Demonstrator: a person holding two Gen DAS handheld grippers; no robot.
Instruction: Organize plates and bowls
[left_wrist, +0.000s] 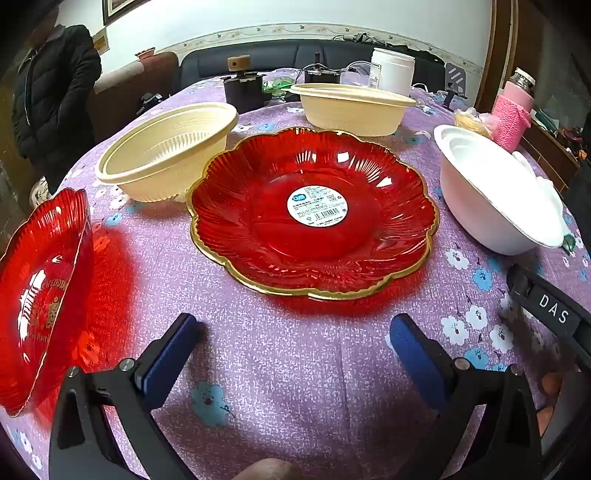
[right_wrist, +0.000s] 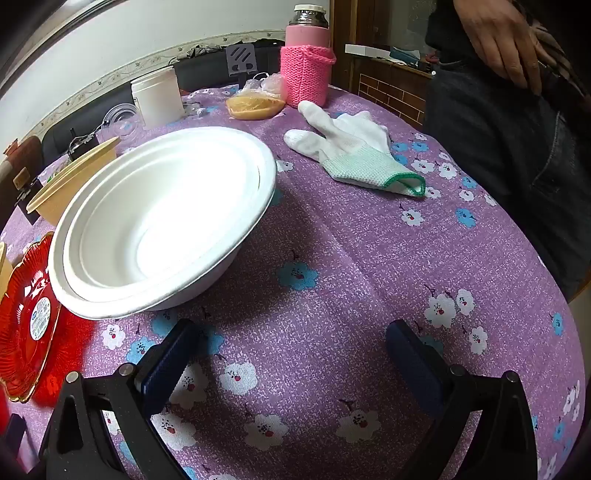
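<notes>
A red gold-rimmed plate (left_wrist: 314, 210) lies on the purple flowered tablecloth straight ahead of my left gripper (left_wrist: 295, 328), which is open and empty. A second red plate (left_wrist: 40, 295) is at the left, tilted. Two cream bowls stand behind: one tilted at the left (left_wrist: 170, 151), one at the back (left_wrist: 351, 107). Stacked white bowls (left_wrist: 495, 192) stand at the right. In the right wrist view my right gripper (right_wrist: 291, 332) is open and empty, with the white bowls (right_wrist: 162, 221) ahead on the left and the red plate (right_wrist: 29, 317) at the far left edge.
A white glove (right_wrist: 354, 151) lies beyond the right gripper. A pink knit-covered flask (right_wrist: 306, 62), a white jar (right_wrist: 157, 96) and a bag of food (right_wrist: 255, 103) stand at the back. A person (right_wrist: 517, 129) stands at the table's right edge, another (left_wrist: 51, 99) at the far left.
</notes>
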